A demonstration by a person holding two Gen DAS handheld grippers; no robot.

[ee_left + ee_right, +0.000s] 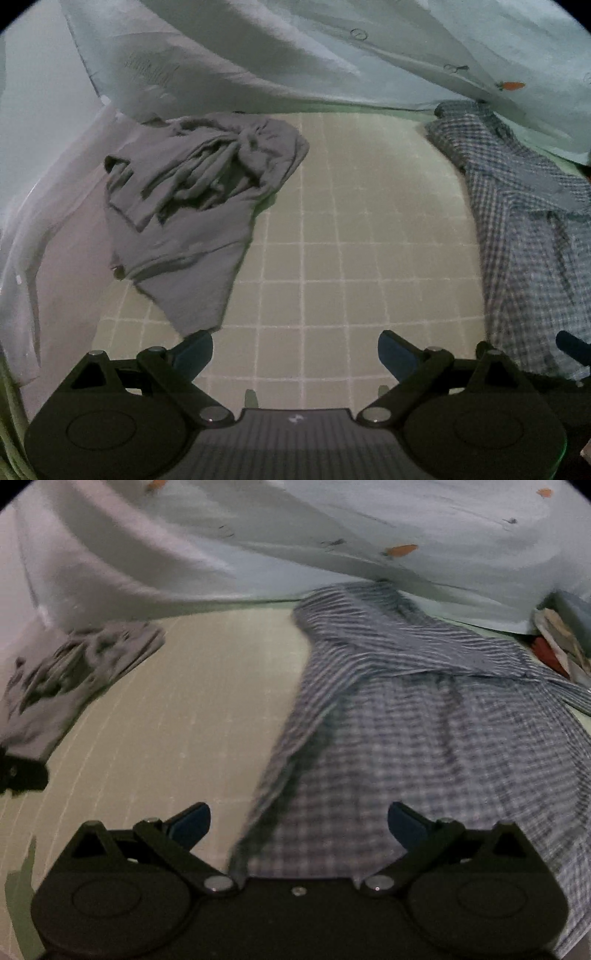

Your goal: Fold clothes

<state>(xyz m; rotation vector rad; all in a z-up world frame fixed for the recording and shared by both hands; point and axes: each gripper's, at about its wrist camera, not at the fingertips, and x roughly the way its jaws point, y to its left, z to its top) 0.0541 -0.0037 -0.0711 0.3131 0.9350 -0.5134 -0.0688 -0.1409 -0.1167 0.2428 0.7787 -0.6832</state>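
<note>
grey garment [192, 206]: soft matt cloth | checked shirt [424, 738]: woven cloth | mat [351, 240]: matt, gridded

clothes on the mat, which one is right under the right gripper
The blue checked shirt: it runs under the open right gripper, while the crumpled grey garment lies far left and the pale blue shirt farther back.

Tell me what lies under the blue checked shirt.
The blue checked shirt lies spread on the pale green gridded cutting mat, which shows bare beside it. Its far end tucks beneath the light blue patterned sheet. Anything else beneath the shirt is covered.
</note>
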